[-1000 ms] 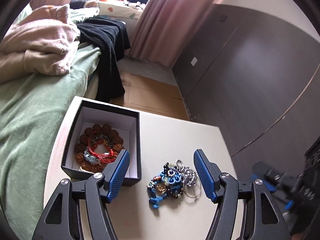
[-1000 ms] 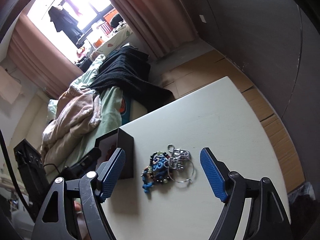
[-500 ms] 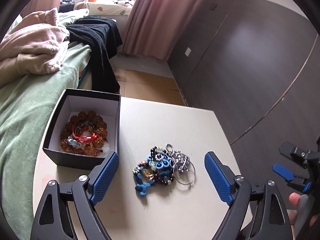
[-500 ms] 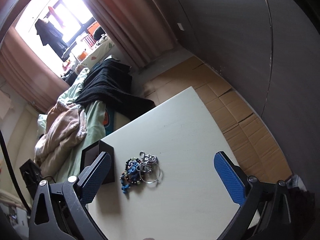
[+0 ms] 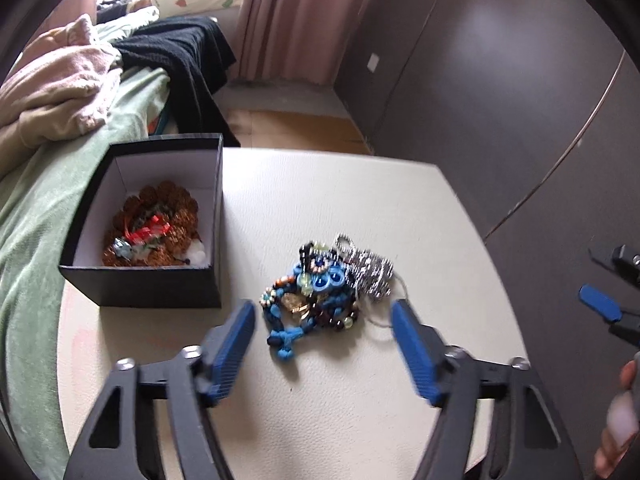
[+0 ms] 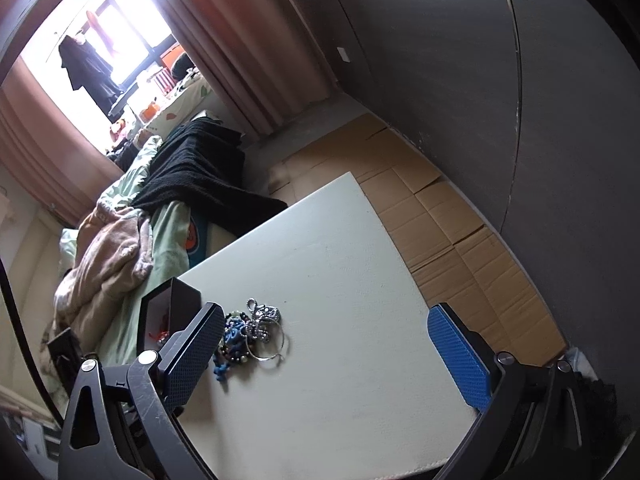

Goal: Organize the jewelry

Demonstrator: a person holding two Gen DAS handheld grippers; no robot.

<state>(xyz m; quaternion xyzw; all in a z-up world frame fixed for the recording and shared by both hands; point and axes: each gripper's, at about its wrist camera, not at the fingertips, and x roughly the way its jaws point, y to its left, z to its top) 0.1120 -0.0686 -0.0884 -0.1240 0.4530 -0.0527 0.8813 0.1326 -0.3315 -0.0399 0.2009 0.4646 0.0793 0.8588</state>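
Note:
A tangled pile of jewelry (image 5: 326, 286), with blue cord, beads and silver chain, lies on the cream table (image 5: 360, 208). A black box (image 5: 152, 280) at its left holds brown bead bracelets and a red string (image 5: 154, 226). My left gripper (image 5: 322, 326) is open and empty, just in front of the pile. My right gripper (image 6: 324, 332) is open and empty, raised well back from the pile (image 6: 256, 330). The box (image 6: 172, 308) shows beside its left finger.
A bed with a green sheet (image 5: 36, 216), a beige blanket (image 5: 52, 92) and a black garment (image 5: 188, 60) borders the table's left. Cardboard covers the floor (image 6: 448, 224) beyond the table. A dark wall (image 5: 500, 80) stands at the right.
My left gripper has drawn back from over the box, moved right in front of the pile, and its jaws have narrowed. My right gripper has pulled up and away and opened wider.

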